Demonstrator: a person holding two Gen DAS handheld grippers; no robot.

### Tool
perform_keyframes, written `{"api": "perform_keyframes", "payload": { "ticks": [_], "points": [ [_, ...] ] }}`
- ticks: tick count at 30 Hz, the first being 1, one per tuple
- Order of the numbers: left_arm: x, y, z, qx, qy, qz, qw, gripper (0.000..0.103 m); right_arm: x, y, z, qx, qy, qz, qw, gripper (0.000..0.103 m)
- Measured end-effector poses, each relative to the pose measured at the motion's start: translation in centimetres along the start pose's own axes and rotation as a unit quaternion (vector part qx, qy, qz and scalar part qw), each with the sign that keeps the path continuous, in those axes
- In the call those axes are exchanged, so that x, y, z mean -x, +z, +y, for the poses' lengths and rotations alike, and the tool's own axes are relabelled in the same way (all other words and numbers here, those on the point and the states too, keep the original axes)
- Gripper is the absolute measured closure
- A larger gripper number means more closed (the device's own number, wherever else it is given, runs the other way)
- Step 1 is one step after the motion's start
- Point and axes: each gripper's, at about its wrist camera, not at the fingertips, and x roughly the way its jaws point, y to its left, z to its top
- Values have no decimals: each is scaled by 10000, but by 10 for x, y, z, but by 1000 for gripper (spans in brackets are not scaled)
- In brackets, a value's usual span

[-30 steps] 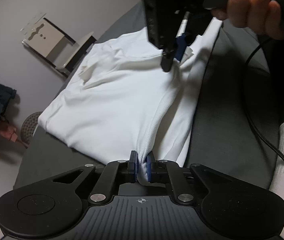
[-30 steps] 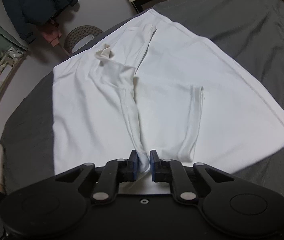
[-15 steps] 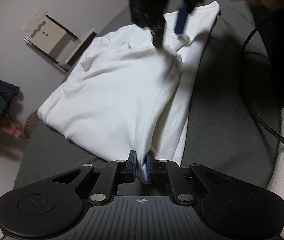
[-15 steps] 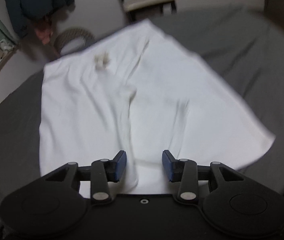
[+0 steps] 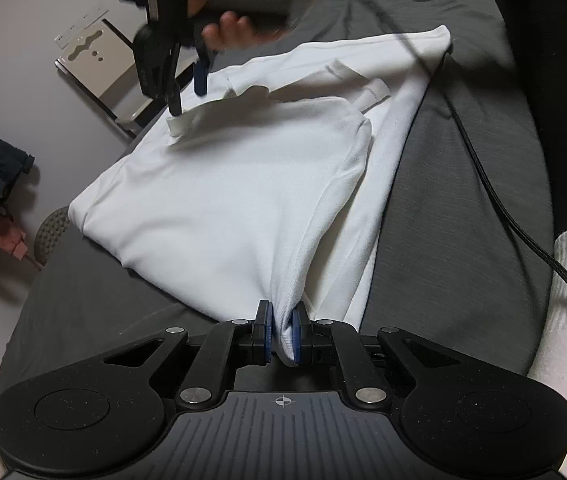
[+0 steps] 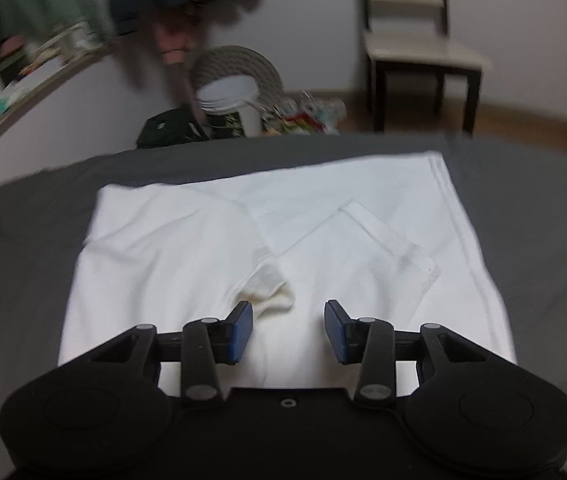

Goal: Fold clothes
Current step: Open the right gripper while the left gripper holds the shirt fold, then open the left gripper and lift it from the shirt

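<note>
The left gripper (image 5: 282,336) is clamped on a bunched fold of the white garment (image 5: 235,208), at the garment's near edge. The garment lies partly folded on the grey bed cover (image 5: 443,216), toward its far side. The right gripper (image 6: 288,330) (held in a hand (image 5: 239,20)) has its jaws apart and empty above the cloth, with a small folded tab (image 6: 271,294) just beside its left finger.
</note>
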Motion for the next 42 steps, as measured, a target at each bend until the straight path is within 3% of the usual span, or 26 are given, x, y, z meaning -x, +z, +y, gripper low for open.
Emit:
{"api": "perform_keyframes", "payload": {
  "ticks": [3, 6, 9, 14, 17, 20, 22, 23, 30, 32, 35, 41, 42],
  "points": [
    [0, 1, 2, 113, -64, 9, 9999, 95, -17, 4, -14, -518, 460, 213, 9974, 61],
    [-1, 2, 1, 115, -77, 15, 9999, 95, -16, 4, -25, -941, 869, 197, 9916, 53],
    [-1, 2, -1, 105, -60, 10, 9999, 95, -14, 7, -30, -1212, 1079, 167, 9866, 52],
    [1, 2, -2, 95, -22, 3, 10000, 95, 6, 10, -36, -1678, 971, 25, 9810, 51],
    [1, 1, -3, 77, 3, -7, 10000, 95, -1, 15, -32, -1691, 1221, 228, 9777, 50],
    [1, 1, -3, 90, 19, -21, 10000, 95, -17, 20, -24, -1606, 1032, 403, 9808, 51],
    [2, 0, -3, 102, 25, -29, 9999, 95, -23, 21, -24, -1542, 799, 470, 9837, 76],
    [2, 0, -3, 105, 26, -30, 9999, 95, -27, 22, -24, -1507, 680, 499, 9850, 96],
    [6, -5, -2, 148, -62, -92, 9998, 95, -41, 29, -36, -1258, 541, 462, 9895, 96],
    [7, -6, -2, 167, -72, -105, 9998, 96, -34, 31, -39, -1085, 536, 427, 9917, 90],
    [7, -6, -3, 111, -39, -105, 9999, 95, 5, 26, -46, -789, 188, 35, 9967, 62],
    [9, -7, -7, -53, 7, -127, 9999, 95, 73, -38, -49, -530, 1396, 115, 9887, 62],
    [10, -7, -7, -58, 0, -129, 9999, 95, 76, -46, -48, -489, 1413, 137, 9887, 62]
  ]
}}
